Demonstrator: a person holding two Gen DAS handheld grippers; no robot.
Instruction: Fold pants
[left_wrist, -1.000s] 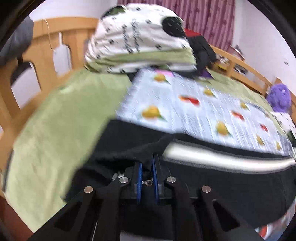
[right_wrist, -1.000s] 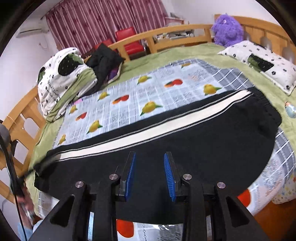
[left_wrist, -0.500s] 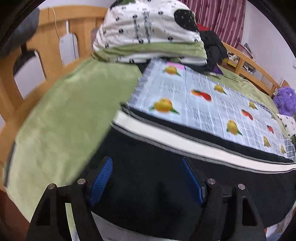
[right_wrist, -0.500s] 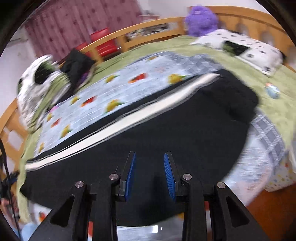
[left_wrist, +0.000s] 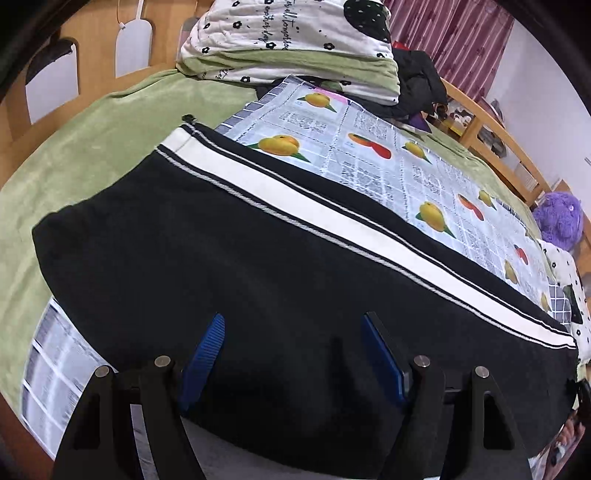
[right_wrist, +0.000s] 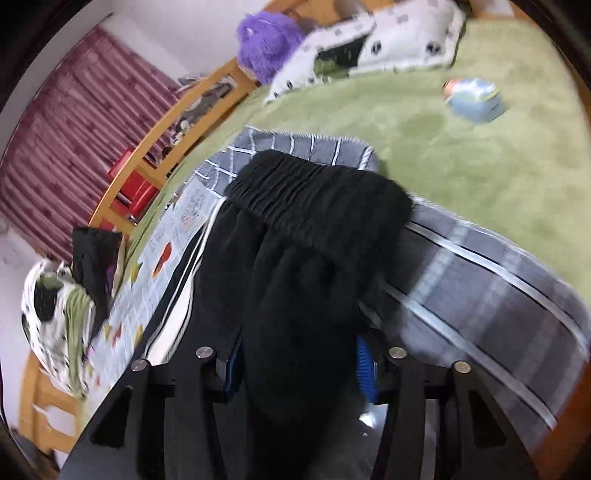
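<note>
Black pants (left_wrist: 258, 277) with a white side stripe (left_wrist: 332, 221) lie flat along the bed's near edge. My left gripper (left_wrist: 293, 321) hovers low over the leg end, open, its blue pads (left_wrist: 207, 347) wide apart above the cloth. In the right wrist view the elastic waistband (right_wrist: 317, 195) lies ahead, at the pants' (right_wrist: 303, 280) other end. My right gripper (right_wrist: 299, 354) is at that end with its jaws opening. A bulge of black fabric sits between its pads (right_wrist: 364, 365); I see no clear squeeze on it.
A fruit-print sheet (left_wrist: 388, 158) and green blanket (left_wrist: 92, 147) cover the bed. Folded bedding (left_wrist: 295, 44) is stacked by the wooden headboard (left_wrist: 92, 44). A purple plush toy (right_wrist: 266, 40), a spotted pillow (right_wrist: 388, 40) and a small blue item (right_wrist: 476, 99) lie beyond the waistband.
The left gripper let go of the black fabric, opened wide and sank closer to the pants. The right gripper swung to the waistband end, rolled, and its jaws widened around fabric.
</note>
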